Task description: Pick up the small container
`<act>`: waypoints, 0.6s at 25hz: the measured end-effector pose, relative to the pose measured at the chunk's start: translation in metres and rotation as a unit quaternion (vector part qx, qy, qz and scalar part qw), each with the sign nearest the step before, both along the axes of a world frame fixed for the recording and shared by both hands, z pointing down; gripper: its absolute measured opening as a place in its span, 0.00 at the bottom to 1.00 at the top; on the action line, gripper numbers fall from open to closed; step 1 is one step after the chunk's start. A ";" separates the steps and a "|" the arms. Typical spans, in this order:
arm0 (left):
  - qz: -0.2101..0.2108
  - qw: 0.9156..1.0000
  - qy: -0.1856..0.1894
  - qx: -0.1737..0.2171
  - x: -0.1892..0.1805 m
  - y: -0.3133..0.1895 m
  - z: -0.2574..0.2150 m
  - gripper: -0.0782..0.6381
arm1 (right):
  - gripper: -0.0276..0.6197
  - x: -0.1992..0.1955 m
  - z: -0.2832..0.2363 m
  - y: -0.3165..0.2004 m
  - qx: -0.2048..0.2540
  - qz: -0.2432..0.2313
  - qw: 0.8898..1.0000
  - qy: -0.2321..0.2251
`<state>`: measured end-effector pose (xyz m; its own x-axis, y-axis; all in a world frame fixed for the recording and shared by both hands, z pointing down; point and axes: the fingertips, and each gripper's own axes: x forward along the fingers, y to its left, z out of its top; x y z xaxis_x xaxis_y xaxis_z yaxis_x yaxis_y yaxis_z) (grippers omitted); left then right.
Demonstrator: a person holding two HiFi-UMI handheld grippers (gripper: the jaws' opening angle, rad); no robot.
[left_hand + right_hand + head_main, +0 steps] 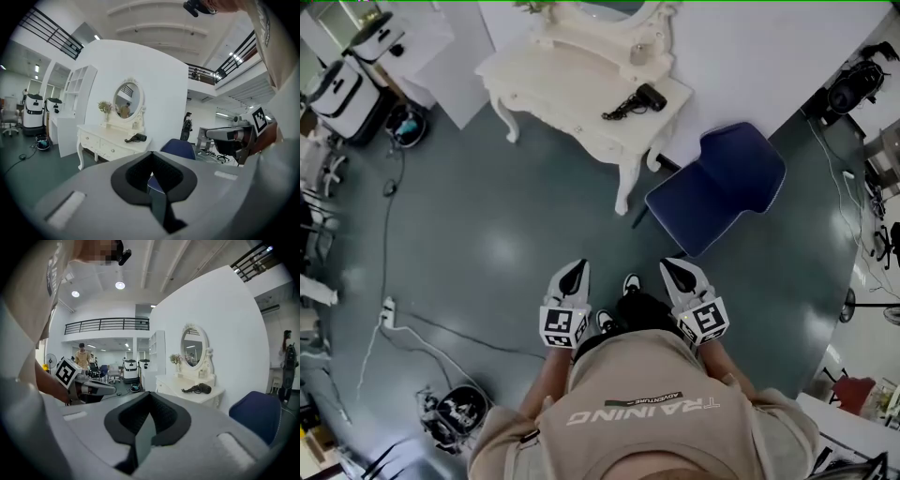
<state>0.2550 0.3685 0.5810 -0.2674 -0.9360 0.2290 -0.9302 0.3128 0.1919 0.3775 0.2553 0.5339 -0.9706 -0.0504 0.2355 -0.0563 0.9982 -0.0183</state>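
1. A person stands on the grey floor of a large workroom, well apart from a white dressing table, with a gripper in each hand held low in front of the body.
2. The left gripper has its jaws pressed together with nothing between them. The right gripper is the same, jaws together and empty.
3. The small container appears to be the small pale item on the tabletop beside the base of the oval mirror. From here it is too small to make out for certain.
4. A black hair dryer with its cord lies on the table's near corner. A blue chair stands just beside that corner, between the person and the table's right end.
5. The pick-up has not begun, and the step in hand looks like the approach.
6. To do it well:
   - Walk to the table's open left front and keep clear of the chair.
   - Pick one gripper, and part its jaws before it reaches over the tabletop.
   - Bring it in above the hair dryer and cord so neither is dragged.
   - Square the jaws on either side of the container, watching that the mirror frame behind it is not knocked.
   - Close only once the container sits fully between the pads.
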 end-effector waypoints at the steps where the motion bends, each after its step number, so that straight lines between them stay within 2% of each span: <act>1: -0.002 1.000 0.003 -0.002 -0.004 -0.004 0.002 0.13 | 0.05 -0.003 0.002 -0.005 -0.001 0.001 1.000 0.002; 7: -0.005 1.000 0.002 -0.022 -0.038 -0.043 0.004 0.13 | 0.05 -0.042 0.014 -0.045 -0.011 -0.016 1.000 0.002; 11: -0.004 1.000 -0.003 -0.019 -0.075 -0.082 -0.009 0.13 | 0.05 -0.083 0.004 -0.082 0.015 -0.021 0.999 -0.024; 15: -0.014 1.000 -0.017 -0.015 -0.115 -0.115 -0.025 0.13 | 0.05 -0.118 0.003 -0.112 0.003 -0.022 0.999 -0.034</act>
